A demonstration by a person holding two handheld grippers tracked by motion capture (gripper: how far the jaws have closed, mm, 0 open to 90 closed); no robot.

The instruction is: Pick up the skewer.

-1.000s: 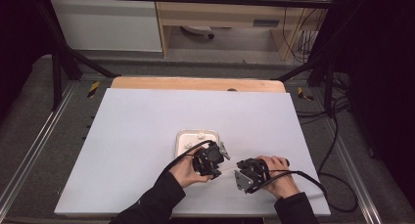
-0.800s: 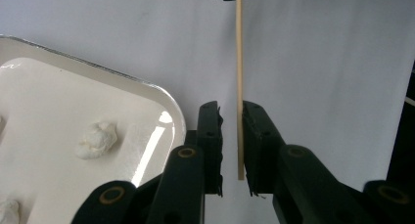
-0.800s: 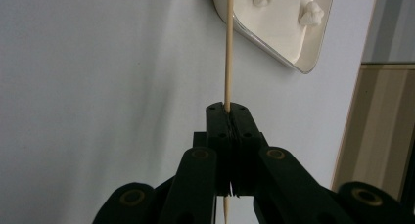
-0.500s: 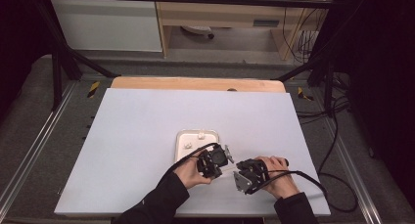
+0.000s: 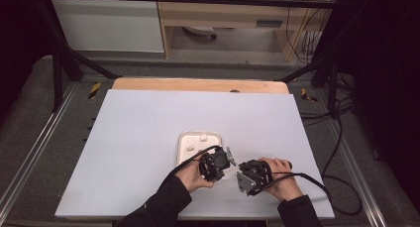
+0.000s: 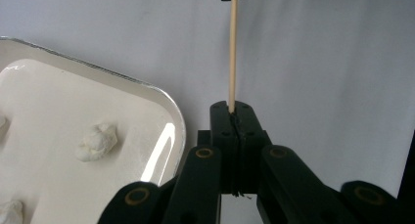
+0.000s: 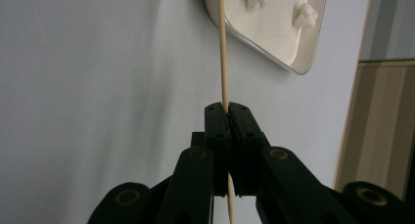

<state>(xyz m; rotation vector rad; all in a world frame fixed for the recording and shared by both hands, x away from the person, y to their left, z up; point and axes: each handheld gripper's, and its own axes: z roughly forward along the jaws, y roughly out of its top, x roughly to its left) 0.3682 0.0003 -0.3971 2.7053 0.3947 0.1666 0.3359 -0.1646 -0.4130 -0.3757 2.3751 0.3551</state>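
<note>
Left gripper view: left claw (image 6: 234, 117) clamps a wooden skewer (image 6: 232, 48); right claw (image 7: 226, 115) apparently grips it too.

Tray (image 5: 199, 138) on table (image 5: 148, 128), holding lumps (image 6: 97, 141); skewer (image 6: 232, 48) just right of it.

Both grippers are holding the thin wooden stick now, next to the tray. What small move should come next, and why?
Probably the right gripper should let go, so the left gripper alone can carry the stick to the tray. Both pairs of jaws are shut on the stick, one at each end, so neither hand can aim it freely. The white lumps in the tray lie beside the left gripper, apparently ready to be skewered.
</note>
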